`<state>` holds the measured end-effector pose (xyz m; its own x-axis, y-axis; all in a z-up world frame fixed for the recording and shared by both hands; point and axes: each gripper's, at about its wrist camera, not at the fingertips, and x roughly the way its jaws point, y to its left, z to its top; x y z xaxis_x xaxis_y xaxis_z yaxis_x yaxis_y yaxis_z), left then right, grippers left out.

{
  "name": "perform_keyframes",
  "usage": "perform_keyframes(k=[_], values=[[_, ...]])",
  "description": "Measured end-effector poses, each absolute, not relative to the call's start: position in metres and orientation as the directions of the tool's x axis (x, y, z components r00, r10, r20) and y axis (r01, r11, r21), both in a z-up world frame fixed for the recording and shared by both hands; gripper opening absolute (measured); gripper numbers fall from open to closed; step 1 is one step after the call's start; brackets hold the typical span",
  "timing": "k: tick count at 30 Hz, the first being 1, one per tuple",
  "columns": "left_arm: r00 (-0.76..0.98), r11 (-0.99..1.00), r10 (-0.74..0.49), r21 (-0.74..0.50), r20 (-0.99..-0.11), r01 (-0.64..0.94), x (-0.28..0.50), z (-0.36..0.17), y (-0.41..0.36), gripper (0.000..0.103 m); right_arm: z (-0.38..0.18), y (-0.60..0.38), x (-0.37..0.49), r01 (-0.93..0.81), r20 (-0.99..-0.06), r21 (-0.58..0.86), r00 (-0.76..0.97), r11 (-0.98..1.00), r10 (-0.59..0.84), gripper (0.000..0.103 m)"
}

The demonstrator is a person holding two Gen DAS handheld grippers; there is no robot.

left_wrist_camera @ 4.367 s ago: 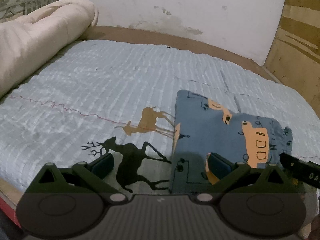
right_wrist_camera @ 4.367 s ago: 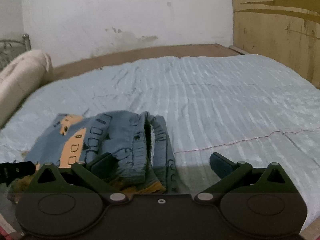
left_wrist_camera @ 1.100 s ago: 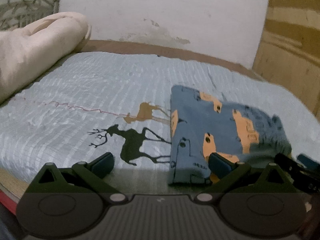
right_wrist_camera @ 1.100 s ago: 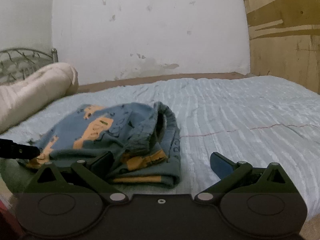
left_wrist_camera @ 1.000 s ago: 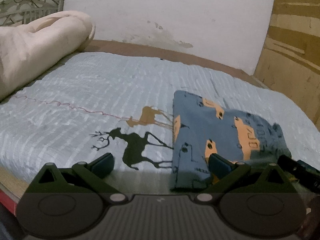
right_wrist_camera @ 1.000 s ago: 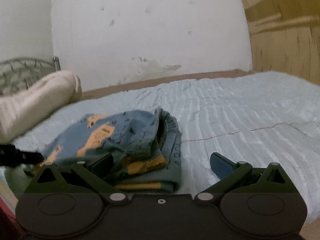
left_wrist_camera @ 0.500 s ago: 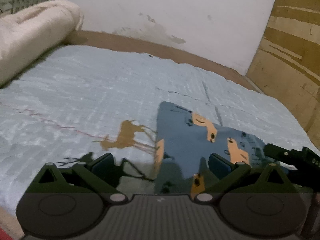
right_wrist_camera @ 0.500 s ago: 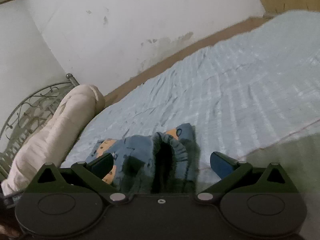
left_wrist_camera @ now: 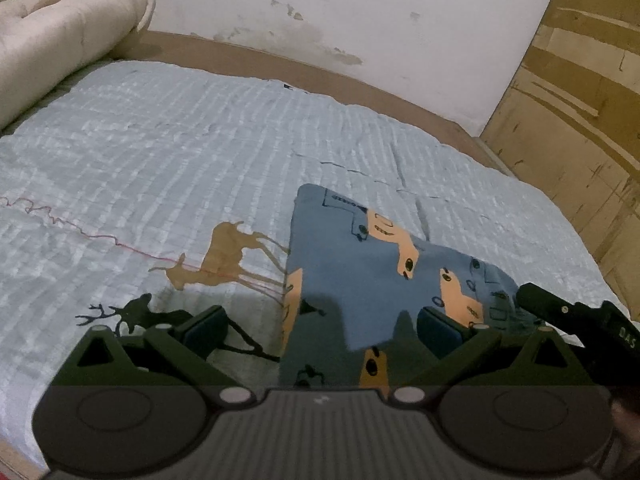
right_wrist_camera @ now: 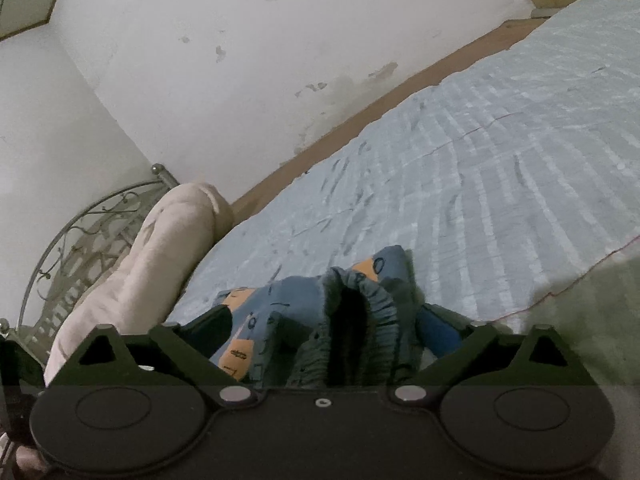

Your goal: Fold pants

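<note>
So far left there's a rolled-up cream duvet [left_wrist_camera: 60, 32] shoved against the metal headboard [right_wrist_camera: 76, 248], presumably parked there to keep the middle of the bed free for folding. The pale blue quilted bedspread [left_wrist_camera: 160, 140] has a couple of deer printed on it [left_wrist_camera: 224, 256], just left of the clothes.

The left hand-held gripper [left_wrist_camera: 320, 328] hovers over the near-left corner of the folded pants [left_wrist_camera: 360, 264], jaws wide apart and nothing pinched. My guess is it's lined up on that edge to steady or grab it.

The pants are blue kids' ones with orange vehicle prints, already folded into a compact packet lying flat on the near side of the bed, right of the deer. The fold looks mostly done to me.

Over on the right end, the right hand-held gripper [right_wrist_camera: 324, 328] is rolled over sideways and straddles the gathered elastic waistband [right_wrist_camera: 360, 320]. Its jaws are closing with the fabric between them, but the pads don't look like they press on it yet. The tilt probably lines the fingers up with the stacked layers so it catches all of them at once.
</note>
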<state>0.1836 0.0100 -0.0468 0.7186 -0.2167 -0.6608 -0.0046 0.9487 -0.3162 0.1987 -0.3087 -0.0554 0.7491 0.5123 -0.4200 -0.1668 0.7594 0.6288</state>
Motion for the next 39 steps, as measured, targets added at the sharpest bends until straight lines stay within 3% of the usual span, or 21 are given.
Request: perform_keyframes(k=[8,13,23,26,28,30,33,39], values=[[0.726,0.944,-0.219,-0.330,-0.652,-0.012,0.180,-0.044,0.011,0.102,-0.061,-0.314,0.197,-0.123,-0.428,0.636,0.765,0.762,0.481,0.075],[0.732,0.947,-0.205,-0.320,-0.650,-0.019,0.179,-0.042,0.012,0.102,-0.065,-0.315,0.193,-0.079,-0.447,0.623,0.781,0.779,0.436,0.053],[0.711,0.949,-0.215,-0.315,-0.670,-0.010,0.176,-0.045,0.010,0.091,-0.071,-0.310,0.186,-0.076,-0.449,0.587,0.798,0.806,0.402,0.048],[0.707,0.947,-0.226,-0.320,-0.670,0.000,0.175,-0.045,0.009,0.083,-0.071,-0.307,0.185,-0.079,-0.447,0.578,0.802,0.813,0.396,0.048],[0.708,0.948,-0.219,-0.318,-0.671,-0.008,0.174,-0.045,0.009,0.074,-0.071,-0.307,0.185,-0.079,-0.446,0.579,0.803,0.811,0.396,0.048],[0.712,0.947,-0.204,-0.321,-0.671,-0.031,0.174,-0.045,0.011,0.057,-0.070,-0.307,0.184,-0.079,-0.446,0.577,0.804,0.813,0.394,0.048],[0.711,0.936,-0.222,-0.349,-0.668,-0.036,0.174,-0.045,0.014,0.045,-0.070,-0.304,0.183,-0.080,-0.445,0.571,0.806,0.817,0.390,0.047],[0.710,0.937,-0.227,-0.348,-0.667,-0.028,0.174,-0.045,0.012,0.037,-0.071,-0.303,0.182,-0.082,-0.442,0.569,0.808,0.818,0.388,0.047]])
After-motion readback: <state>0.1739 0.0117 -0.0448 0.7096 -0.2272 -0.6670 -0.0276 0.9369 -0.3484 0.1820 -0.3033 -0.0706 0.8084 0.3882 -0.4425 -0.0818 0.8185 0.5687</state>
